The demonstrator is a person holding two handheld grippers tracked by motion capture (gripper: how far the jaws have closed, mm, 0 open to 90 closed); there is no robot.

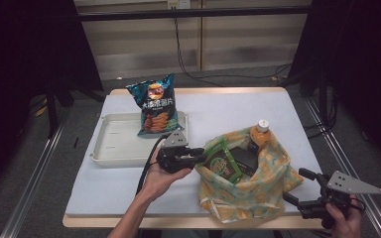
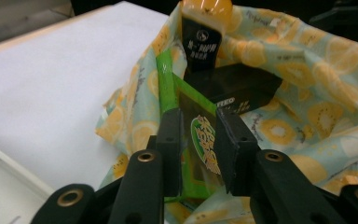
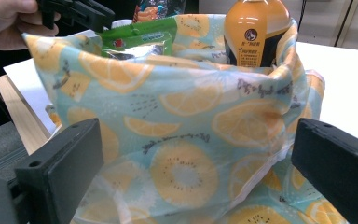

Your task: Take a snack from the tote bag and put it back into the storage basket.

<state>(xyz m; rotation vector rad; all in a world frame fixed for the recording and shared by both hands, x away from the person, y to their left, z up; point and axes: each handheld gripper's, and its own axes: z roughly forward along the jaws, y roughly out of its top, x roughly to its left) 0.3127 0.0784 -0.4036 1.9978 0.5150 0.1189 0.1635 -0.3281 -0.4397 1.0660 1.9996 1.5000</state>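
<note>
Your biggest risk is the fruit-print bag [image 1: 250, 191] itself: it sits loose on the surface [image 1: 129, 186], and tugging could topple it or tip the orange bottle [image 1: 261, 135] leaning at its far rim. The black box [image 2: 235, 86] crowds the green snack packet [image 2: 200, 149], so the packet may snag on the way out. Your left hand-held gripper [image 2: 199, 151] has its jaws narrowed onto that packet inside the bag mouth; a thin, slippery wrapper could slide free. Your right hand-held gripper [image 1: 305, 191] hangs wide open and empty beside the bag, steadying nothing.
</note>
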